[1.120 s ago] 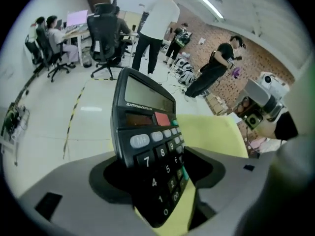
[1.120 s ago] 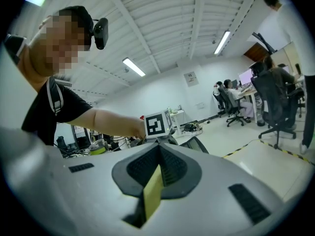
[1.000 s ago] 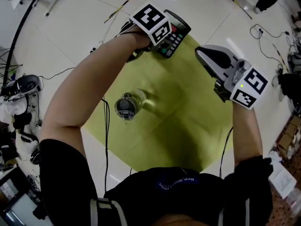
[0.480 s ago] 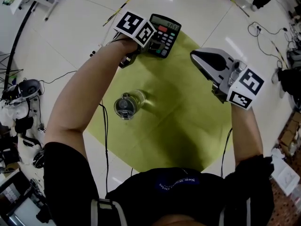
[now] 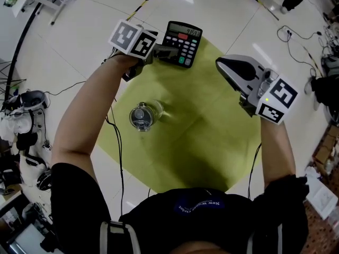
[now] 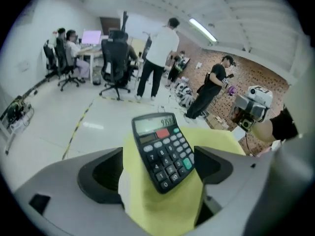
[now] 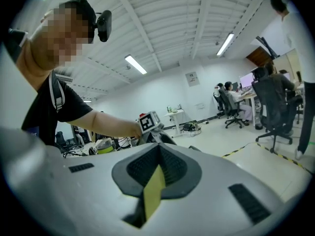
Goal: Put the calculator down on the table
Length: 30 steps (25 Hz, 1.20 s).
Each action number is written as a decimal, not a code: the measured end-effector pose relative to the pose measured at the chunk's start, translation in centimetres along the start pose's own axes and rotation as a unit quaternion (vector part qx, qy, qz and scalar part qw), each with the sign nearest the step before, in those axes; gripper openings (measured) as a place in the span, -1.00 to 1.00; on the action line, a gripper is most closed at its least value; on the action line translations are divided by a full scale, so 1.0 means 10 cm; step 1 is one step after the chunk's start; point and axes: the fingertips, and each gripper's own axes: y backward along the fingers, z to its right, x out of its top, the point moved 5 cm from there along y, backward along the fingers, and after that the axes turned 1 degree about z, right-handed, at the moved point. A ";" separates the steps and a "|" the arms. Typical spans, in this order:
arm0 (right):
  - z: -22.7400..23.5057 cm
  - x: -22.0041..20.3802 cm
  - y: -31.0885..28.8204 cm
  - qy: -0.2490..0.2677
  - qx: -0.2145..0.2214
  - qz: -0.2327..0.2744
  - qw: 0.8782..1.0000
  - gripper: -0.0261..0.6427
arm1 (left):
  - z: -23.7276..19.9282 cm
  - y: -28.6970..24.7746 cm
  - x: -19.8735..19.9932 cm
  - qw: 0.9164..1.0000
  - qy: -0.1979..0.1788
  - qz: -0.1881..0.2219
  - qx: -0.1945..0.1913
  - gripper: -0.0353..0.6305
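The left gripper (image 5: 161, 53) has just spread its fingers off the calculator (image 5: 181, 42), now lying on the yellow bench (image 5: 201, 126) beyond the jar (image 5: 141, 118), so the placing looks done; the right gripper (image 5: 225, 65) seems closed, empty.

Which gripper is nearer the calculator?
Left. The left gripper hangs open right beside the calculator; the right gripper is shut and well off to its right.

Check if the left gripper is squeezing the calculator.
No, the left gripper has just opened its jaws, the calculator lying free between them.
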 end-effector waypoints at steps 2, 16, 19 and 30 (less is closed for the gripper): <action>0.01 0.06 0.07 -0.001 -0.008 0.004 1.000 -0.96 | -0.09 0.30 0.08 0.997 -0.021 0.076 0.025 0.42; -1.13 1.23 0.78 0.044 -0.043 0.046 0.997 -0.96 | 1.50 3.20 -0.62 0.863 -0.036 0.501 0.052 -0.88; -1.56 1.55 1.08 0.050 -0.067 0.062 0.995 -0.96 | 2.09 3.54 -0.68 0.850 -0.051 0.524 0.026 -0.88; -2.77 2.05 2.73 0.066 -0.078 0.101 0.990 -0.96 | 4.61 3.73 -0.90 0.838 -0.055 0.542 0.010 -0.88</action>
